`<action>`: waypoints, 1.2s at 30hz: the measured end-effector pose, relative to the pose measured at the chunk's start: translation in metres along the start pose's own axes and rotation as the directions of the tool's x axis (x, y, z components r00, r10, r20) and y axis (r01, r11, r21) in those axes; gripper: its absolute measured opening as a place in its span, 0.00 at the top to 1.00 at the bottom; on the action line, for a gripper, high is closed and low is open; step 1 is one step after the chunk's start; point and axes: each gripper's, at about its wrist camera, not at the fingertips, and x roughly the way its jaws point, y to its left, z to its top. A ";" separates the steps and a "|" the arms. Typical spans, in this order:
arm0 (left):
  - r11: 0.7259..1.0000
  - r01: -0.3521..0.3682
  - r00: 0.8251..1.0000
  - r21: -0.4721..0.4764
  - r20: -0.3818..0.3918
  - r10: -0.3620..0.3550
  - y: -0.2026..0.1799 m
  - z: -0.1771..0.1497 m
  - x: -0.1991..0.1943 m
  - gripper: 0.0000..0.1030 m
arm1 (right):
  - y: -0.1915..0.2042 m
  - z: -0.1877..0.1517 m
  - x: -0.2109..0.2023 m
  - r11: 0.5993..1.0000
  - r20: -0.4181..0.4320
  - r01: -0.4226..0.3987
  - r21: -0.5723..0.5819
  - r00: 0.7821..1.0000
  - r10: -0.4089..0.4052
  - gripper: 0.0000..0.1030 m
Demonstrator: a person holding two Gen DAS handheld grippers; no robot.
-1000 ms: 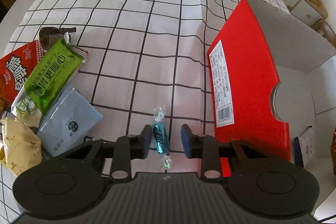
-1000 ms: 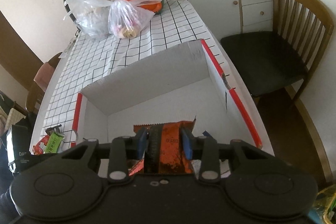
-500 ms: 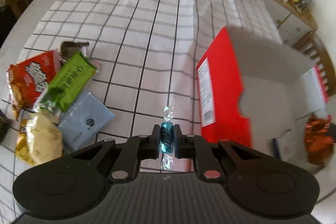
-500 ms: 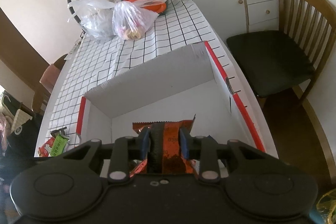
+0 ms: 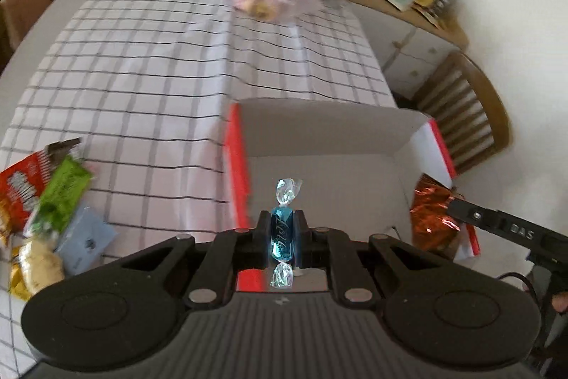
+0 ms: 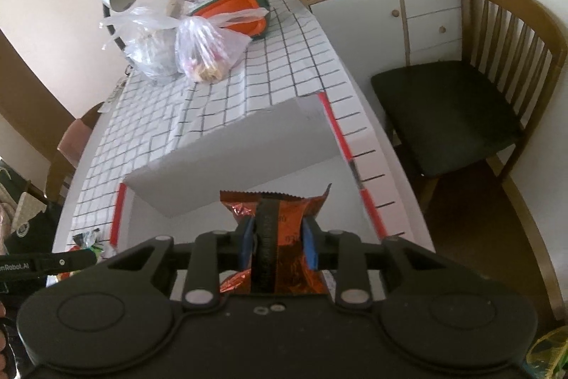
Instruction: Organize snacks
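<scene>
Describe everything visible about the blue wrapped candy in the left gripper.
The blue candy is a small twist-wrapped sweet in shiny teal foil with faint script lettering and clear crinkled cellophane twists at both ends. It stands lengthwise between the left gripper pads, which are shut on its middle. Nothing else touches it. It is held in the air, above the near edge of the open red box.

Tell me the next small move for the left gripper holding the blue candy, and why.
Probably carry it a little further forward over the red box and open. The left gripper is shut on the blue candy, clear of the tablecloth, and the box's open white inside lies just ahead, next to the orange packet in the right gripper.
</scene>
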 end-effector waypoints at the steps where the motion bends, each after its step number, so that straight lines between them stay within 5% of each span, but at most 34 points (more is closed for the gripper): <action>1: 1.000 -0.001 1.000 0.015 -0.009 0.001 -0.007 0.000 0.007 0.89 | -0.002 0.000 0.002 1.000 -0.003 0.008 0.000 1.000 -0.008 0.74; 18: 0.981 -0.077 0.984 0.176 -0.148 0.104 -0.050 -0.012 0.085 0.89 | -0.001 -0.015 0.037 0.998 -0.094 0.038 -0.055 0.995 -0.044 0.72; 28: 0.974 -0.076 0.981 0.213 -0.156 0.111 -0.052 -0.016 0.087 0.87 | -0.004 -0.018 0.034 0.998 -0.099 0.033 -0.045 0.994 -0.037 0.67; 36: 0.978 -0.051 0.989 0.202 -0.125 0.078 -0.050 -0.022 0.068 0.74 | 0.005 -0.020 0.011 0.999 -0.056 0.007 -0.052 0.998 -0.010 0.61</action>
